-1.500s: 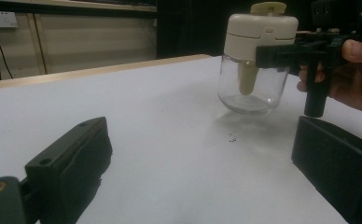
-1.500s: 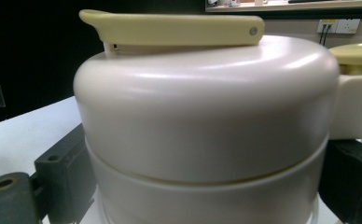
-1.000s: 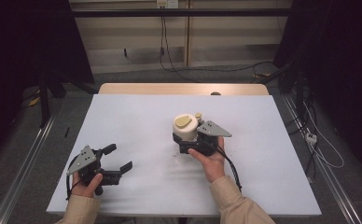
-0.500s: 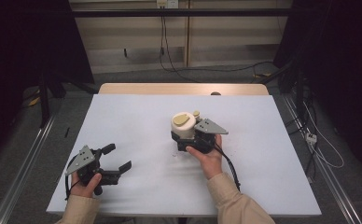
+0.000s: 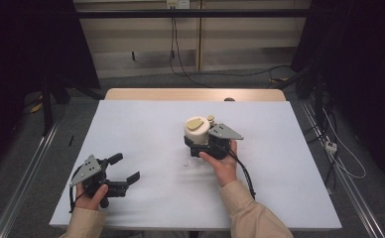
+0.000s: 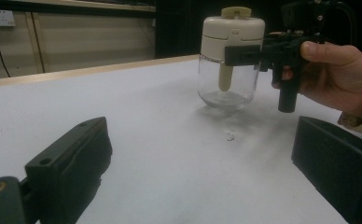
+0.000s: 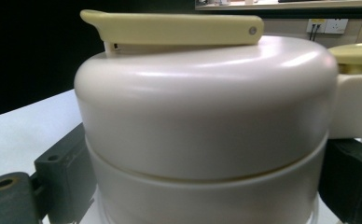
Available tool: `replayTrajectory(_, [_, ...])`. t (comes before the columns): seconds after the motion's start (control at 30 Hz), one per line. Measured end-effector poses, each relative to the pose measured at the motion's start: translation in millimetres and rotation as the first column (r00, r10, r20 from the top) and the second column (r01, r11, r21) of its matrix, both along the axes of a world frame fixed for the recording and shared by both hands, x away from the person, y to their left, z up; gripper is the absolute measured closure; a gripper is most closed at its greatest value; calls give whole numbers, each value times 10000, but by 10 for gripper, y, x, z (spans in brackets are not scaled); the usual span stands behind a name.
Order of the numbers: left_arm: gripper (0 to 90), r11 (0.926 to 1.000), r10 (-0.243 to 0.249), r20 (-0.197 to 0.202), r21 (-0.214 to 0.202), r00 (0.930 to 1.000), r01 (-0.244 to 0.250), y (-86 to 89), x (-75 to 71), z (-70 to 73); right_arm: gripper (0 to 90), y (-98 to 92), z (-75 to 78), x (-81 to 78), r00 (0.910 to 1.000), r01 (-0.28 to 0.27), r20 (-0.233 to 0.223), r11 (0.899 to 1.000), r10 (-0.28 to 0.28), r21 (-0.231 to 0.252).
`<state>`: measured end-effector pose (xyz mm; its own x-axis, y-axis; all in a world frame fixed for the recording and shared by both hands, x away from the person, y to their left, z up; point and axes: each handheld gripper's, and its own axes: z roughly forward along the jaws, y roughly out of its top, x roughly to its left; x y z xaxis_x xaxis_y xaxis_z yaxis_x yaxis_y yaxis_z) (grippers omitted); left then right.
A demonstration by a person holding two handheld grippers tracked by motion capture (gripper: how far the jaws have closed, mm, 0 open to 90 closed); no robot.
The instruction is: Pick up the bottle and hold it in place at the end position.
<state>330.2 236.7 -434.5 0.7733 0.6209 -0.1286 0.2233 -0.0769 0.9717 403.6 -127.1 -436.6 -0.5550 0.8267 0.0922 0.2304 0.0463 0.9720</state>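
Gripping the jar [image 5: 196, 130], the right gripper [image 5: 200, 144] has edged slightly farther away.

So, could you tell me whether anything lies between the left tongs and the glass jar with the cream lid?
Nothing visible does. The left tongs rest open near the table's front left, and only bare white table and a tiny speck lie before the clear glass jar with the cream lid, which the right tongs clasp at the lid.

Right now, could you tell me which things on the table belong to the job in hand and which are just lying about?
In the job:
- glass jar with cream lid, gripped at the lid by the right tool
- left tool, open, apart from the jar

Lying about:
- small clear scrap on the white table
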Motion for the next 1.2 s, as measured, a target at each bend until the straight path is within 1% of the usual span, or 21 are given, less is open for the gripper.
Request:
replayTrajectory(0.13, [43,10000,32,15,20,10000,-32,8,1,3,68,-31,-10,23,10000,83,-25,10000,-83,-6])
replayTrajectory(0.27, [42,10000,66,10,-57,10000,-66,4,1,7,68,-50,-26,49,9999,160,-54,9999,-160,-10])
replayTrajectory(0.3, [43,10000,54,17,-6,10000,-53,6,3,4,68,-51,-30,54,9999,158,-60,9999,-159,-18])
replayTrajectory(0.63, [43,10000,10,-15,-44,10000,-11,-2,-3,1,68,-83,-32,79,9995,303,-91,9995,-303,-14])
replayTrajectory(0.83, [43,9999,26,-65,-112,10000,-27,-2,-1,-7,68,-27,-37,129,9997,205,-101,9997,-206,-95])
replayTrajectory(0.93, [43,10000,9,-100,-82,9999,-10,3,-1,-18,68,3,-35,145,9998,195,-81,9997,-196,-122])
replayTrajectory(1.2, [43,9999,-14,-91,-123,10000,13,-2,-1,-14,68,6,-68,207,9995,321,-77,9994,-322,-127])
